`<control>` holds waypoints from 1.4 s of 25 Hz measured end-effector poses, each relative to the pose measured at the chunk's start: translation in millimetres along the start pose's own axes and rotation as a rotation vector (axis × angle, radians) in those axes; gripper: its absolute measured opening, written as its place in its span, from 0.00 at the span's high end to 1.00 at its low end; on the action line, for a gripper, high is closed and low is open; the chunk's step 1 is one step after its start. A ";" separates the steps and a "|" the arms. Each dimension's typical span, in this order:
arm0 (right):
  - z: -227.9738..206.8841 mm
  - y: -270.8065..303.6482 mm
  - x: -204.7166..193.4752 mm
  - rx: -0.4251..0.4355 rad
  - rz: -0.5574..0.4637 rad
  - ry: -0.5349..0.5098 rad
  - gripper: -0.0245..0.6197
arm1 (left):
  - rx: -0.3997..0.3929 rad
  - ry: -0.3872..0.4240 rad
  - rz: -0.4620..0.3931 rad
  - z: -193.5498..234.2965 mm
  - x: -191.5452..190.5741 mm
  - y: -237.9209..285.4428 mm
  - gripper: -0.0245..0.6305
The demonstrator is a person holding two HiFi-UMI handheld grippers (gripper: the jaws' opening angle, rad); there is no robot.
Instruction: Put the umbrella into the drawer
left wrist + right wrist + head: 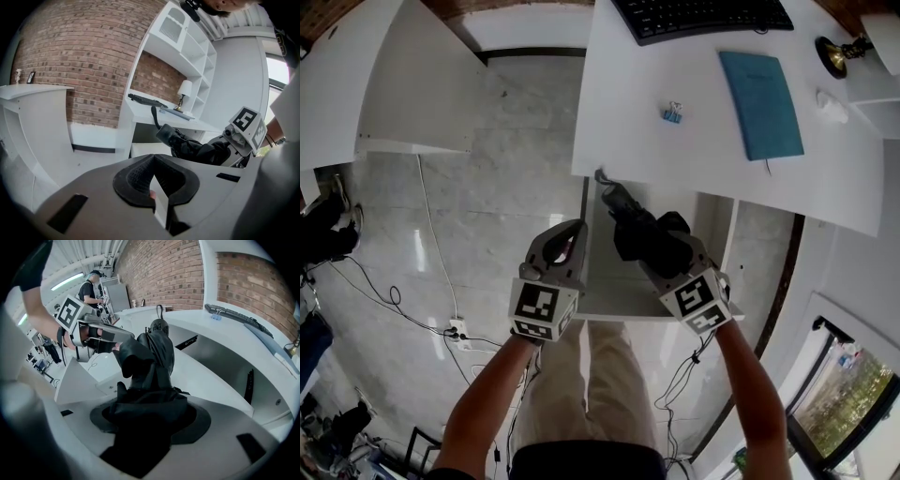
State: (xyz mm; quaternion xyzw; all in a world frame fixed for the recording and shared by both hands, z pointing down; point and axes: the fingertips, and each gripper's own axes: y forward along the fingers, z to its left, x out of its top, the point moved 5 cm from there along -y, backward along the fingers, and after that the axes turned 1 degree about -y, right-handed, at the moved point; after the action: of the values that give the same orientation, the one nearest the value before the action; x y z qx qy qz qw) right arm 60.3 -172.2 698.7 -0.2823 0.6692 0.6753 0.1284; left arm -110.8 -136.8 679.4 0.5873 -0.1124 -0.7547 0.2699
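The black folded umbrella (649,234) hangs over the open white drawer (602,286) under the desk, its handle and wrist strap pointing toward the desk edge. My right gripper (667,255) is shut on the umbrella's fabric body (150,362), which fills the space between the jaws and sticks out ahead of them. My left gripper (567,246) sits at the drawer's left wall. In the left gripper view the left gripper (157,187) has its pads closed on a thin white edge, apparently that wall. That view also shows the umbrella (197,147) to its right.
The white desk (675,66) carries a keyboard (703,14), a blue notebook (761,103), a binder clip (672,112) and a lamp (836,54). A white counter (403,84) stands left. Cables and a power strip (457,328) lie on the tiled floor. A person (91,287) stands far off.
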 end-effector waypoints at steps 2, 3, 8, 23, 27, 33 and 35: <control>-2.8 6.3 -3.8 -0.005 0.014 0.008 0.57 | 0.000 0.001 -0.004 1.6 0.4 1.0 0.93; -4.2 9.7 -5.7 -0.006 0.019 0.015 0.57 | 0.001 0.003 -0.006 2.5 0.5 1.7 0.93; -10.2 25.2 -11.6 -0.001 0.041 0.056 0.57 | 0.011 0.019 0.004 9.8 -3.1 6.2 0.93; -26.7 72.2 -36.2 -0.020 0.140 0.143 0.57 | 0.009 0.046 0.023 15.7 -11.6 11.9 0.93; -28.3 80.4 -38.3 -0.030 0.164 0.151 0.56 | 0.001 0.052 0.018 13.5 -11.6 13.3 0.93; -28.1 87.3 -45.9 -0.033 0.188 0.160 0.56 | -0.017 0.075 0.027 10.7 -13.4 15.9 0.93; -27.8 89.7 -49.7 -0.032 0.198 0.162 0.56 | -0.018 0.067 0.026 11.0 -14.0 16.3 0.93</control>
State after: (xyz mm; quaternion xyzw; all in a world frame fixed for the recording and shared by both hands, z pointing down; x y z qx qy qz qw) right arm 56.8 -195.5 802.3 -0.2704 0.6911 0.6703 0.0023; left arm -114.4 -144.5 702.0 0.6082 -0.1043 -0.7321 0.2885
